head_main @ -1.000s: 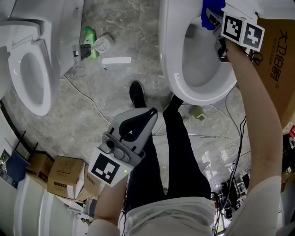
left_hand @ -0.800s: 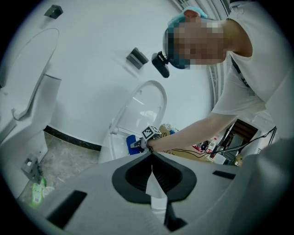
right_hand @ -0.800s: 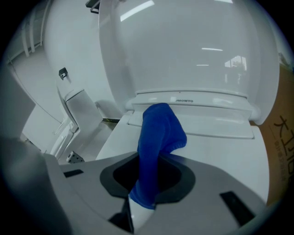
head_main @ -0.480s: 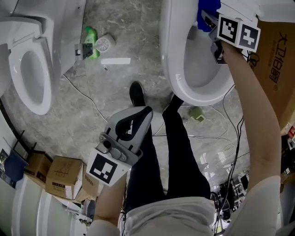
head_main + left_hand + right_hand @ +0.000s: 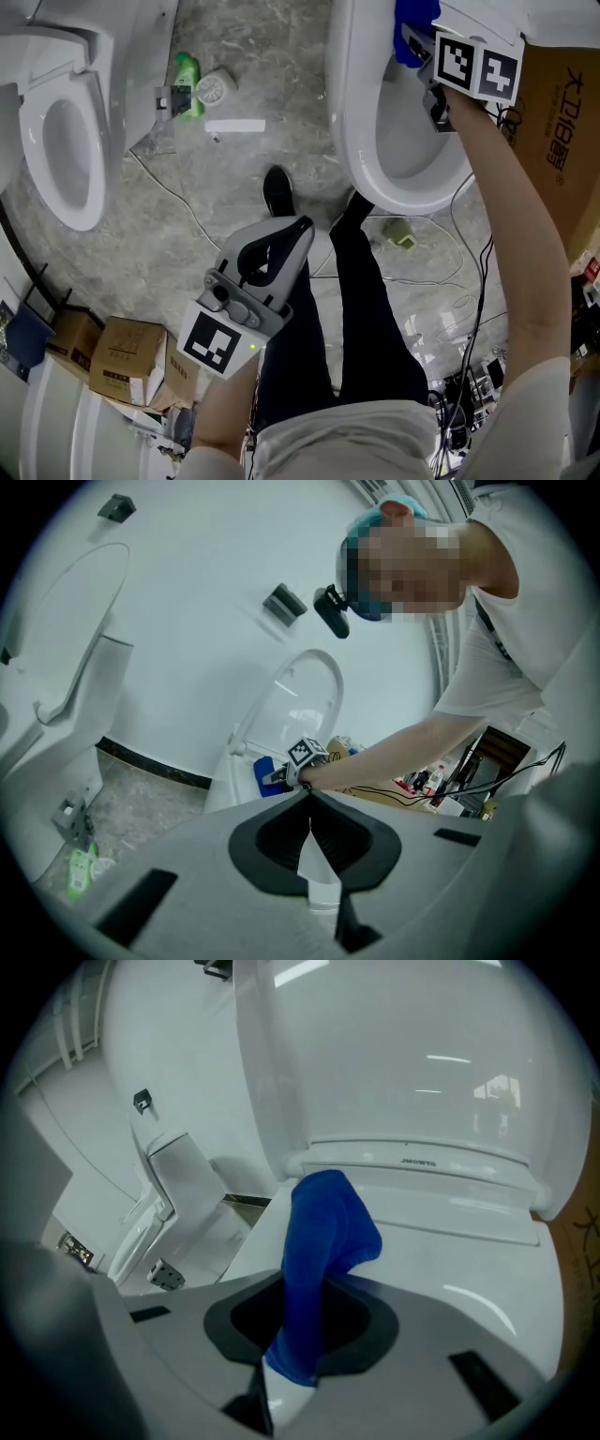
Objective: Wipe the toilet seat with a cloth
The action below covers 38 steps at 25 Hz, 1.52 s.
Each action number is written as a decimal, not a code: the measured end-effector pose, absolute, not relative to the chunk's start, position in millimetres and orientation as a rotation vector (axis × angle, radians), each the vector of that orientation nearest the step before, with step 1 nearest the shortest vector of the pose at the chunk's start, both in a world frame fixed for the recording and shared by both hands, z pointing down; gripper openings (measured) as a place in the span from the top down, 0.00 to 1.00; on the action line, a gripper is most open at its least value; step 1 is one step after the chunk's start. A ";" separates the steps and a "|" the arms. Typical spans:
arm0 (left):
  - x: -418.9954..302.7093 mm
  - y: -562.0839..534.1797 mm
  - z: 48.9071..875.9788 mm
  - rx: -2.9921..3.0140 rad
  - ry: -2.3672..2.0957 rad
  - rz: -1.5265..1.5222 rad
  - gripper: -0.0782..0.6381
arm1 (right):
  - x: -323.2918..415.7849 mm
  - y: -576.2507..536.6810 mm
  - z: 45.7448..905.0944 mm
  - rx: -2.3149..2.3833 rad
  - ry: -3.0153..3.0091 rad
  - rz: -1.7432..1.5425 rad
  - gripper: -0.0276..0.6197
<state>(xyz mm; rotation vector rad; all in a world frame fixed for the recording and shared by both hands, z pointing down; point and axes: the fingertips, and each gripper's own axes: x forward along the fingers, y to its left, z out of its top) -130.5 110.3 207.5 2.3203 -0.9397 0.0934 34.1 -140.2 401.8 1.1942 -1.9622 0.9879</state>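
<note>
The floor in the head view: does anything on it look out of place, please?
A green bottle seems to lie on its side by the left toilet, and loose cables trail across the floor.

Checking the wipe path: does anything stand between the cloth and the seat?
Nothing visible does. The cloth, clamped in the right claw, appears to rest on the seat at its rear, with bare seat around it.

My left gripper [image 5: 298, 230]: grey shell, black jaw lining.
Left marker cube [image 5: 217, 343]: white, one black square code.
My right gripper [image 5: 419, 42]: grey.
Right marker cube [image 5: 476, 67]: two codes.
Clothing: white short-sleeved top [image 5: 356, 436], dark trousers [image 5: 367, 319], black shoes [image 5: 277, 191].
</note>
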 end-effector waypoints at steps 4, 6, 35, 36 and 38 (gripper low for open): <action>-132.2 112.6 207.5 2.322 -0.943 0.094 0.88 | 24.6 -134.7 402.3 1.149 -1.983 0.980 0.84; -132.9 114.0 207.2 2.322 -0.945 0.097 0.88 | 21.4 -131.5 402.0 1.130 -1.991 0.970 0.84; -136.9 130.5 207.7 2.318 -0.946 0.091 0.88 | -15.2 -94.0 399.8 0.922 -2.050 0.915 0.84; -136.6 131.2 207.8 2.318 -0.946 0.092 0.88 | -15.9 -92.6 399.7 0.915 -2.051 0.910 0.84; -135.7 133.3 208.4 2.319 -0.944 0.097 0.88 | -17.1 -89.1 399.6 0.901 -2.055 0.903 0.84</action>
